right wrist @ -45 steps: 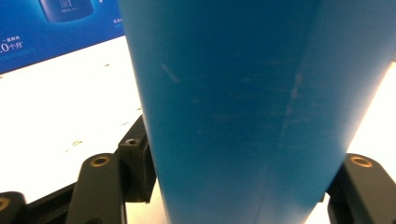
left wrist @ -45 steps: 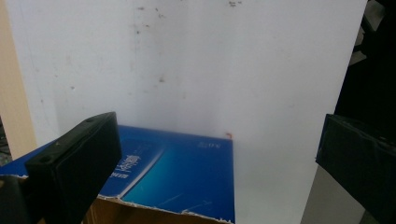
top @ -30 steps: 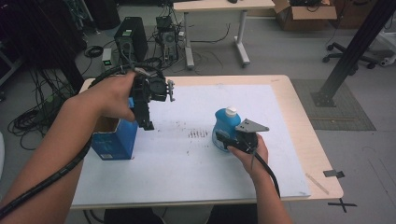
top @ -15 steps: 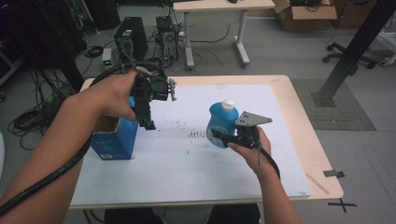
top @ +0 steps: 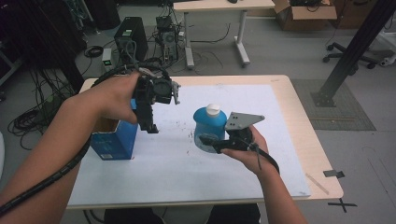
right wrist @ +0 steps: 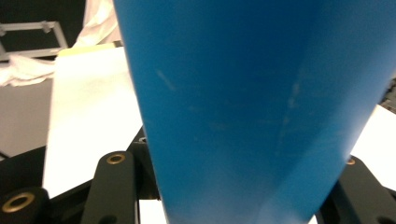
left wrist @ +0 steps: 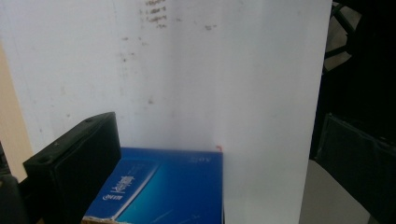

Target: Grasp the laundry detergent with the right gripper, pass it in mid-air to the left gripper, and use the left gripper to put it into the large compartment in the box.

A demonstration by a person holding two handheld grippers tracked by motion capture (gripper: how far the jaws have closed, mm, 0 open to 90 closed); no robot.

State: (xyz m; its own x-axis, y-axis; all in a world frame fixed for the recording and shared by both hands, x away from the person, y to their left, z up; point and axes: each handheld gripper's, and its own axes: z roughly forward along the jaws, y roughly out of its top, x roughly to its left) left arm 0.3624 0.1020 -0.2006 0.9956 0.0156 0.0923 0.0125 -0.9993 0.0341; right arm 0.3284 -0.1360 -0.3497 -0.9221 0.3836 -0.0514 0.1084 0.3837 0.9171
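The right tool point(top: 212, 140), clenched on the blue bottle point(top: 208, 127), has lifted it off the white sheet since a second ago, above the table's point(top: 299, 116) middle; the left tool point(top: 148, 122) hovers released over the blue box point(top: 114, 142) near the left edge, likely the bottle's destination.

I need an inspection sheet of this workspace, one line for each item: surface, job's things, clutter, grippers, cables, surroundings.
Surface: table of light wood, a white sheet with small dark marks covers most of it.
Job's things: blue bottle with white cap, upright, held above the sheet; blue box, top open, on the sheet at the left.
Clutter: nothing seen.
Grippers: right gripper shut on the blue bottle; left gripper open, jaws pointing down beside the blue box, holding nothing.
Cables: one black cable runs along the left forearm; loose cables on the floor.
Surroundings: computer tower, second desk, cardboard box.
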